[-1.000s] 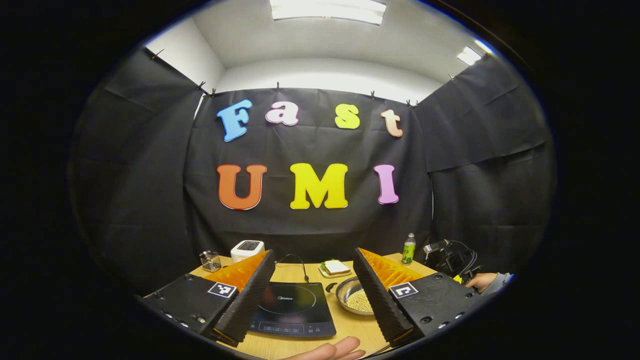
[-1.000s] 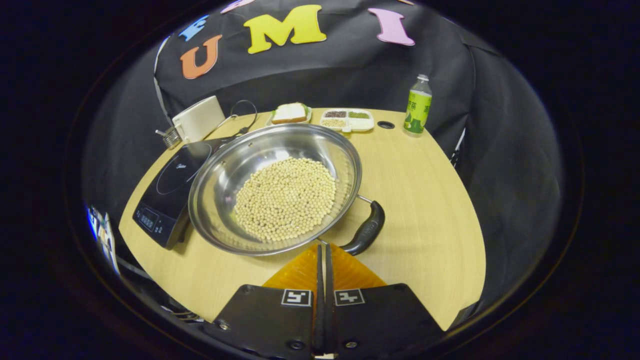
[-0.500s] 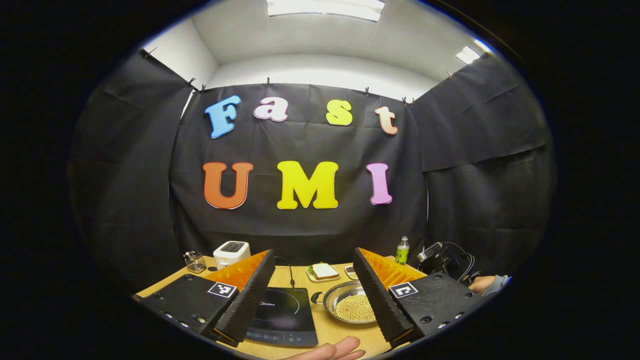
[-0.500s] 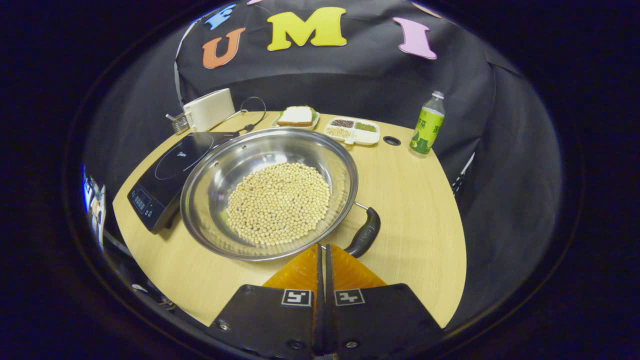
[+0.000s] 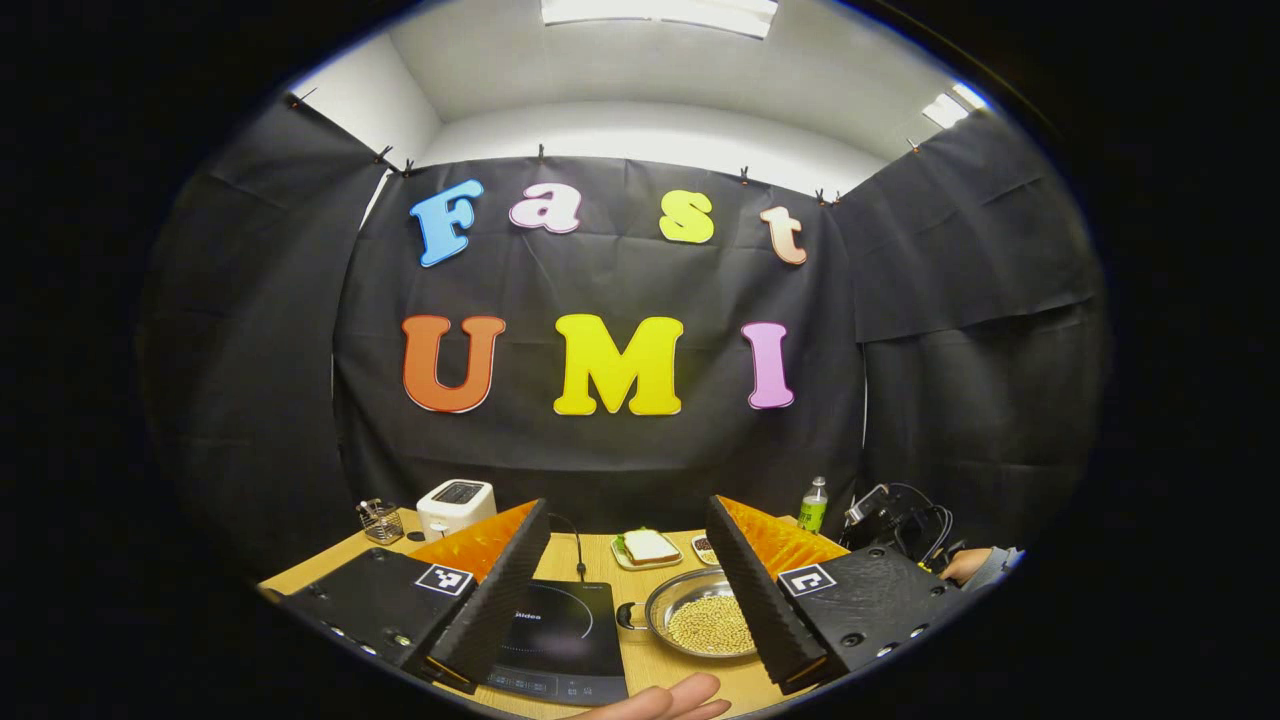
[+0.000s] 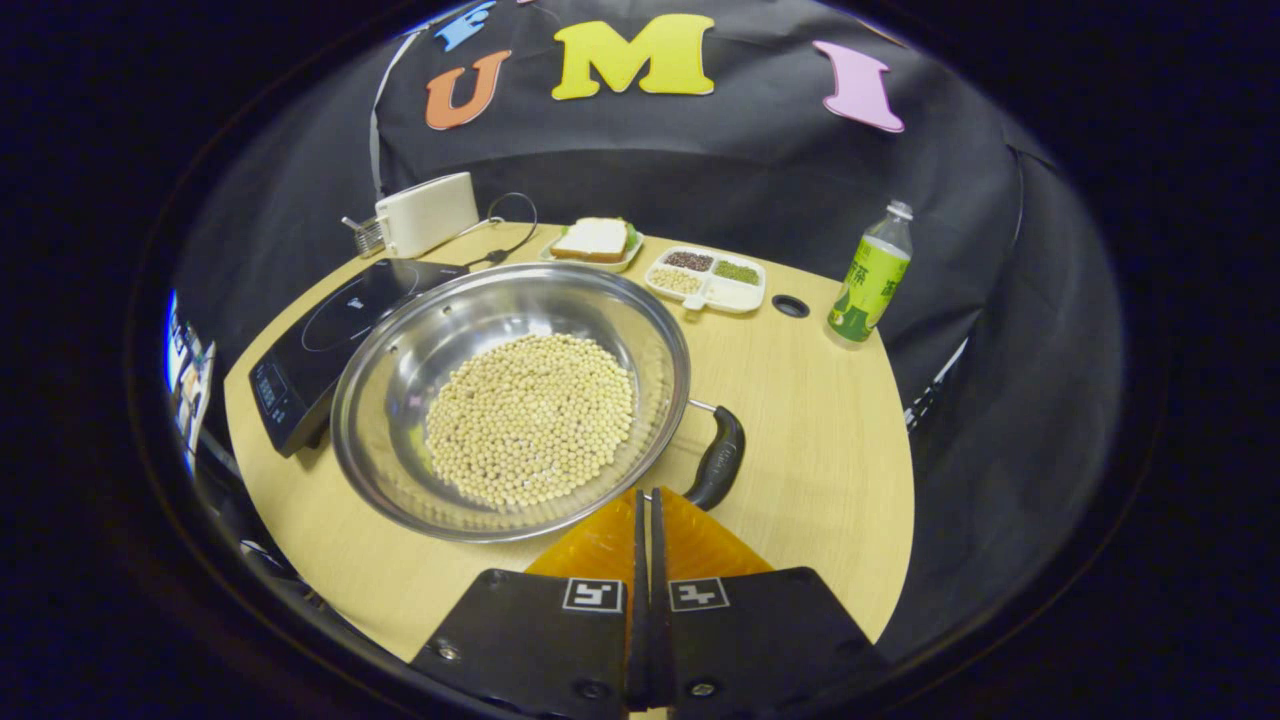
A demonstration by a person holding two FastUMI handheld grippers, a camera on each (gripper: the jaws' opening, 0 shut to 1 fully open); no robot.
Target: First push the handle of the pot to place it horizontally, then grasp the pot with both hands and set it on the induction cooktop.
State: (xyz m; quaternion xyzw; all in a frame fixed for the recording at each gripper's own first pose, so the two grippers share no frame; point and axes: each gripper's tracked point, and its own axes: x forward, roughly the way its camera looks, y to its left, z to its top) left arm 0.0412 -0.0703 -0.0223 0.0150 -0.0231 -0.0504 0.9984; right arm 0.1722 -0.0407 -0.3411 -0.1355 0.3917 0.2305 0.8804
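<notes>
On the table (image 6: 820, 420), the pot (image 6: 510, 400) handle (image 6: 718, 458) points toward the closed right gripper (image 6: 645, 497), just beside it; the left gripper (image 5: 628, 540) is open, farther off.

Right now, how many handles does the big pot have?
2: a black handle on the pot nearest the right gripper, and a small loop handle on the side facing the cooktop.

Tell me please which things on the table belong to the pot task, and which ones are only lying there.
Belong to the task:
pot with beans
pot handle
induction cooktop
right gripper, shut, tips at the handle
left gripper, open

Only lying there:
toaster
sandwich plate
divided tray
green bottle
</notes>
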